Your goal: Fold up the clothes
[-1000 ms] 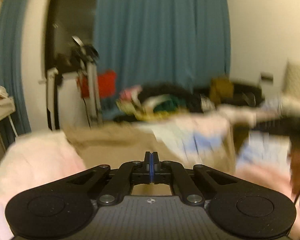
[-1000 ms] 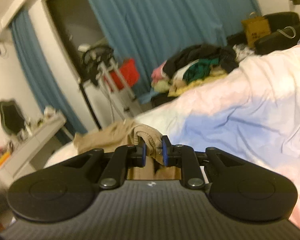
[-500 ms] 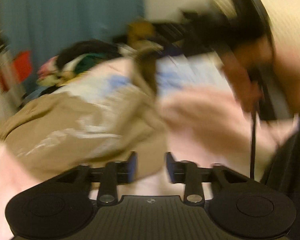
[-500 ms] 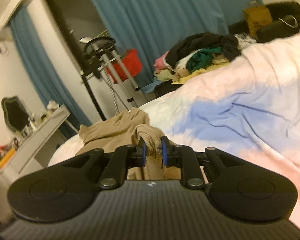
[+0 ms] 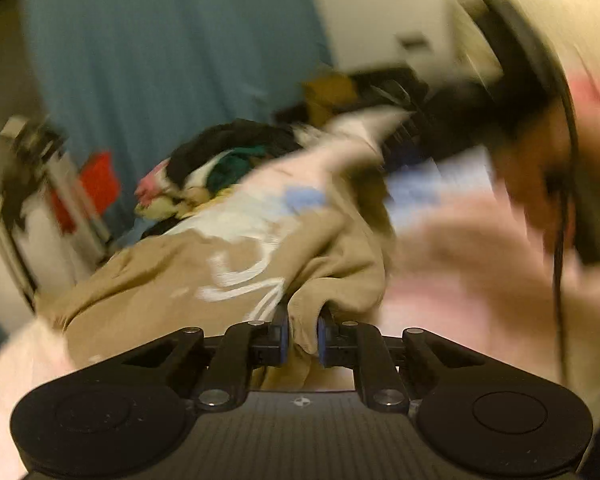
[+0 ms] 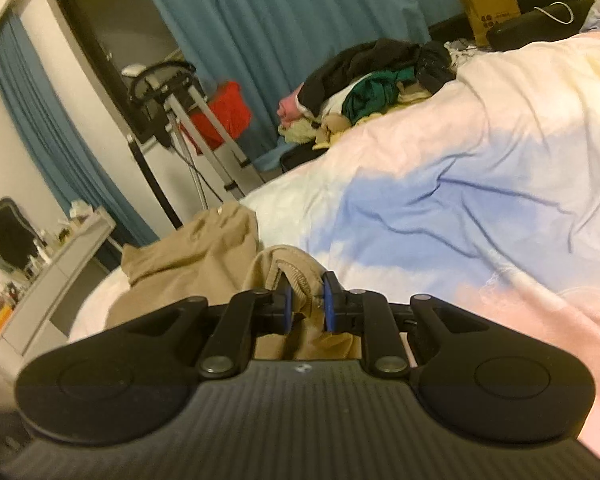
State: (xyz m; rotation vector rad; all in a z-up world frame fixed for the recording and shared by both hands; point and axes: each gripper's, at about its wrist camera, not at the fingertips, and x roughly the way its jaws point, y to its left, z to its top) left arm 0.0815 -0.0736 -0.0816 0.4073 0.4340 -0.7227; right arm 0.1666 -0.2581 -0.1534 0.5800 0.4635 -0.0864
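A tan garment (image 5: 180,272) with white print lies spread on the pastel duvet (image 5: 460,296). My left gripper (image 5: 302,334) is closing, and its blue pads (image 5: 281,334) pinch a bunched fold of the tan cloth. In the right wrist view the same tan garment (image 6: 204,248) lies rumpled at the bed's near corner. My right gripper (image 6: 307,306) is shut on its ribbed edge, held just above the duvet (image 6: 480,184). A person's blurred hand (image 5: 480,232) crosses the right side of the left wrist view.
A heap of mixed clothes (image 6: 372,76) lies at the bed's far end. A metal stand (image 6: 180,100) and a red basket (image 6: 224,112) are by the blue curtain. A white dresser (image 6: 60,264) stands at the left, and a paper bag (image 6: 488,8) at the back.
The left gripper swung right and down onto the tan garment, opened, then closed on a fold of it. The right gripper sank a little, still holding the ribbed edge.
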